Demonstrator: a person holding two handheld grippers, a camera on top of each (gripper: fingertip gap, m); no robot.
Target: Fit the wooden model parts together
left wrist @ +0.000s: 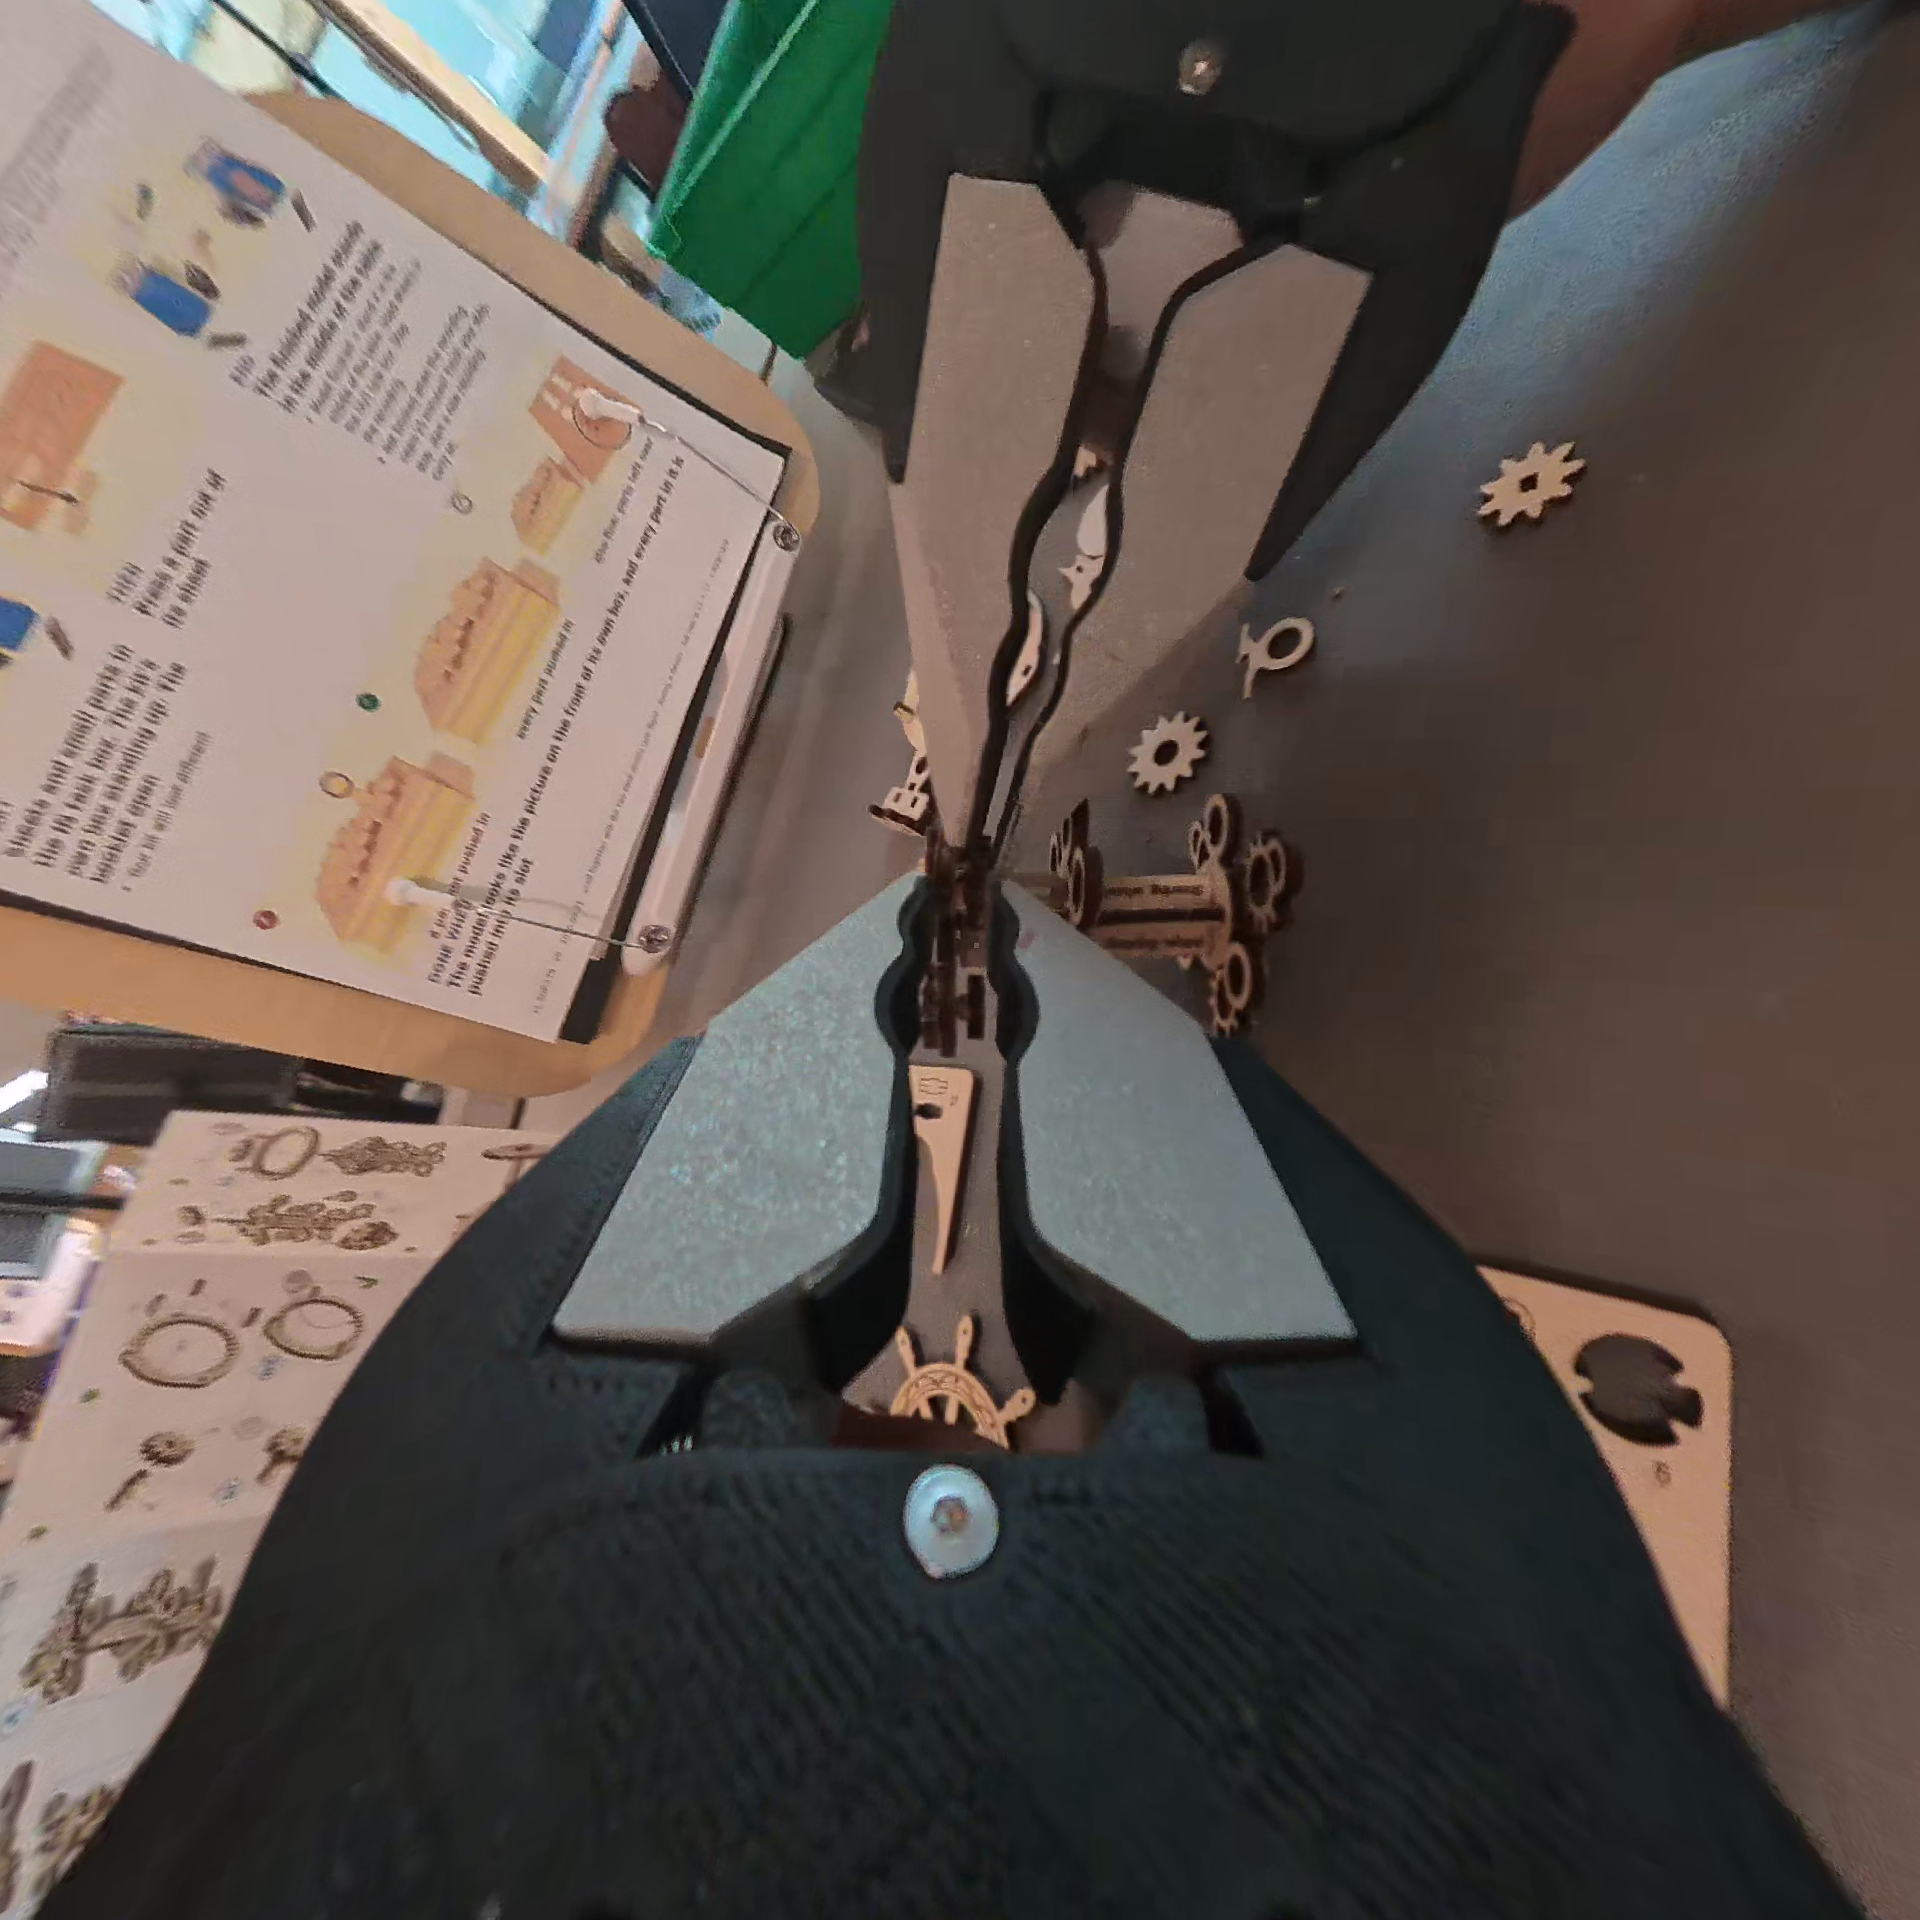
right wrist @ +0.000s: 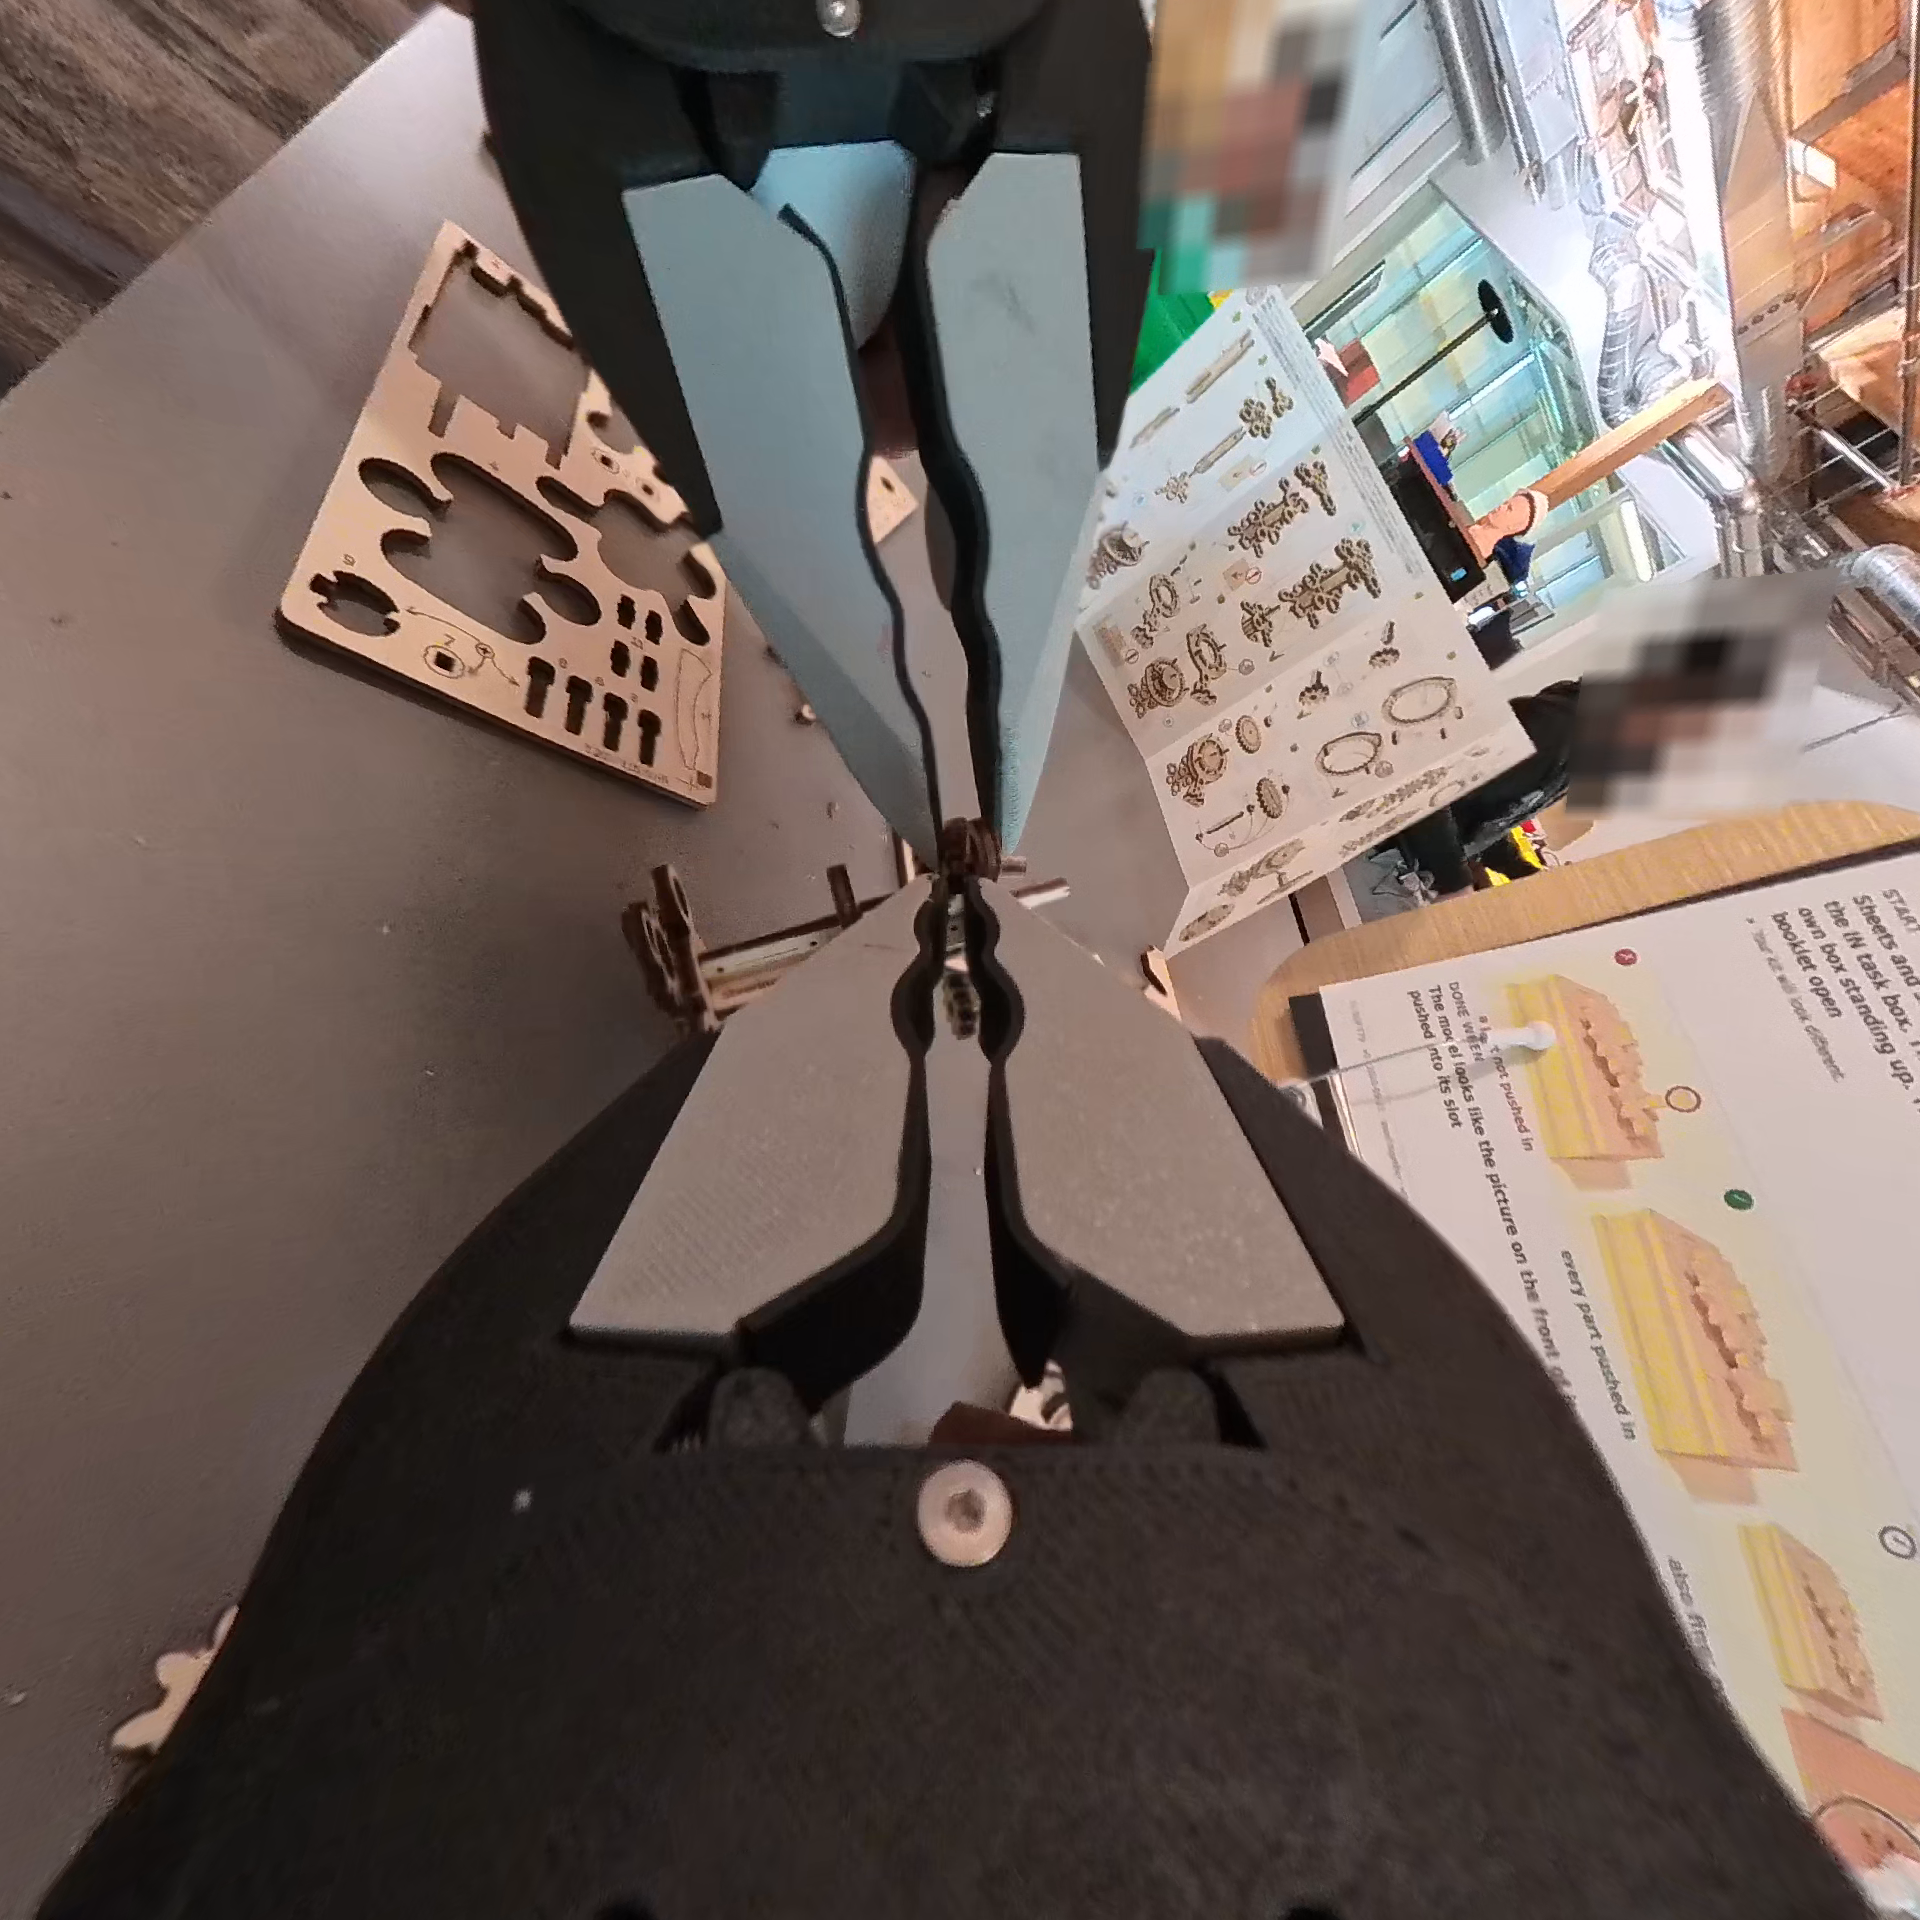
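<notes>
Small dark wooden gear assembly (left wrist: 958, 940) held above the grey table (left wrist: 1662, 935), pinched tip to tip between left gripper (left wrist: 956, 914) and right gripper (right wrist: 961, 914), both nearly closed on it. Loose gears (left wrist: 1168, 752) and larger gear model (left wrist: 1174, 914) just right; punched sheet (right wrist: 499, 540) far left; instruction sheet (left wrist: 343, 582) at left.

Soft daylight, fisheye warp, blurred edges
</notes>
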